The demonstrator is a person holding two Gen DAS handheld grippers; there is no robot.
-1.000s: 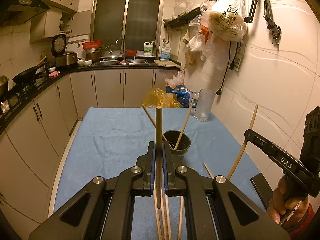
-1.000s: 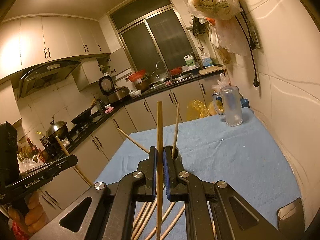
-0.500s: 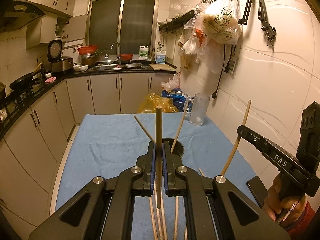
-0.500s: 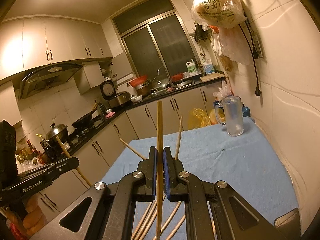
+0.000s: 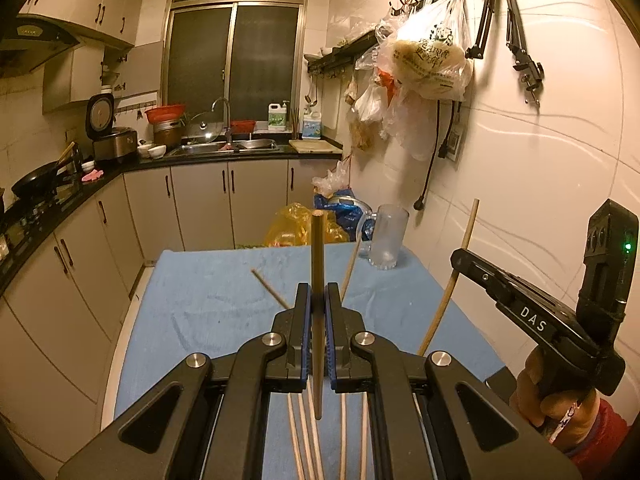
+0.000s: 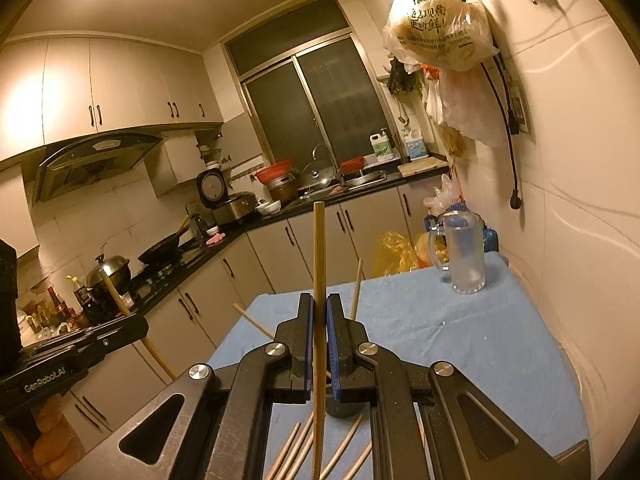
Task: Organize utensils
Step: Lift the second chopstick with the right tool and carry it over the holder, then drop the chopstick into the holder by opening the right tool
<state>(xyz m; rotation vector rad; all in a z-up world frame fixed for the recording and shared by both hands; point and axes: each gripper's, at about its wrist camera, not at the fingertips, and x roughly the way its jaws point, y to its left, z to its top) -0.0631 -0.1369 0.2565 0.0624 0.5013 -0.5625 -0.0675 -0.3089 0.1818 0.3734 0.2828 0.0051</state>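
Note:
My left gripper (image 5: 318, 304) is shut on a dark brown chopstick (image 5: 317, 252) that stands upright above the blue cloth (image 5: 208, 300). My right gripper (image 6: 319, 320) is shut on a lighter chopstick (image 6: 319, 256), also upright. Each gripper shows in the other view: the right gripper (image 5: 460, 260) with its stick at the right edge, the left gripper (image 6: 142, 326) at the lower left. The dark holder cup (image 6: 346, 408) is mostly hidden behind the right jaws; two chopsticks (image 6: 356, 288) lean out of it. Several loose chopsticks (image 5: 306, 440) lie on the cloth below.
A glass mug (image 6: 464, 256) stands at the table's far right corner, with yellow and blue plastic bags (image 5: 296, 224) behind the far edge. The tiled wall (image 5: 540, 180) runs along the table's right side. Cabinets (image 5: 80, 280) and a counter lie to the left.
Both grippers have risen with their chopsticks still clamped. In the left wrist view the holder cup has dropped out of sight behind the jaws.

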